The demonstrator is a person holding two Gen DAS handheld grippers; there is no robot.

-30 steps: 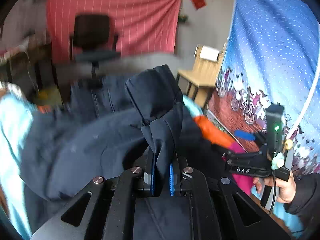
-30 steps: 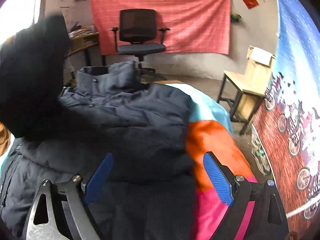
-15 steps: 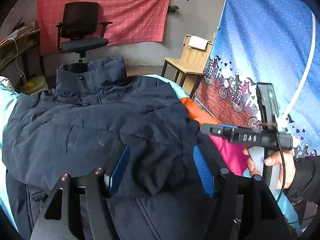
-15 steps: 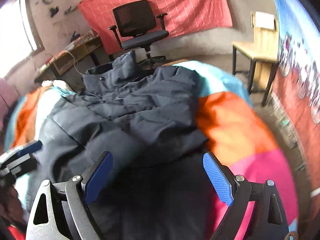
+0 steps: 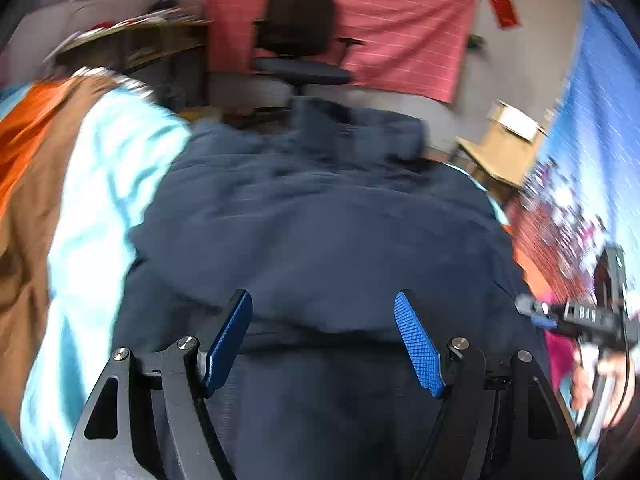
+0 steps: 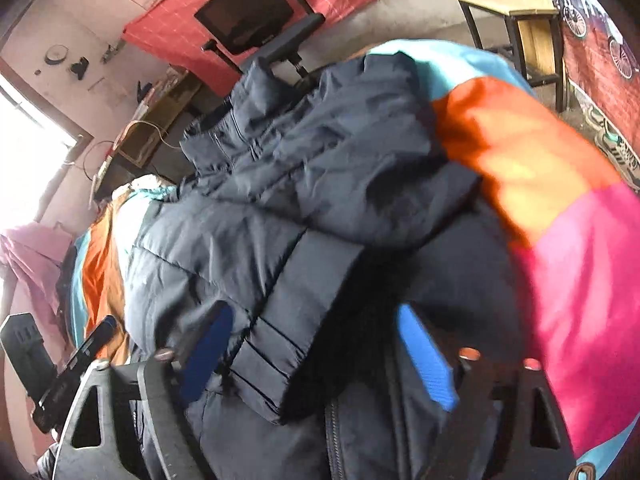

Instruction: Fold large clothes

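A dark navy padded jacket (image 5: 320, 220) lies spread on a colourful cover, collar at the far end. In the right wrist view the jacket (image 6: 320, 168) has a sleeve (image 6: 296, 320) folded across its front, cuff toward me. My left gripper (image 5: 324, 340) is open and empty, low over the jacket's near part. My right gripper (image 6: 316, 352) is open and empty over the sleeve cuff. The right gripper (image 5: 576, 316) also shows in the left wrist view at the right, held in a hand. The left gripper (image 6: 80, 352) shows at the lower left of the right wrist view.
The cover (image 6: 560, 240) has orange, pink and light blue patches. A black office chair (image 5: 300, 40) stands before a red wall cloth (image 5: 400, 40). A wooden stool (image 5: 508, 140) stands at the right. A blue printed hanging (image 5: 600, 120) borders the right side.
My left gripper opened and let go of the sleeve, which now lies folded across the jacket. Both grippers have shifted; the right one tilted and came lower over the cuff.
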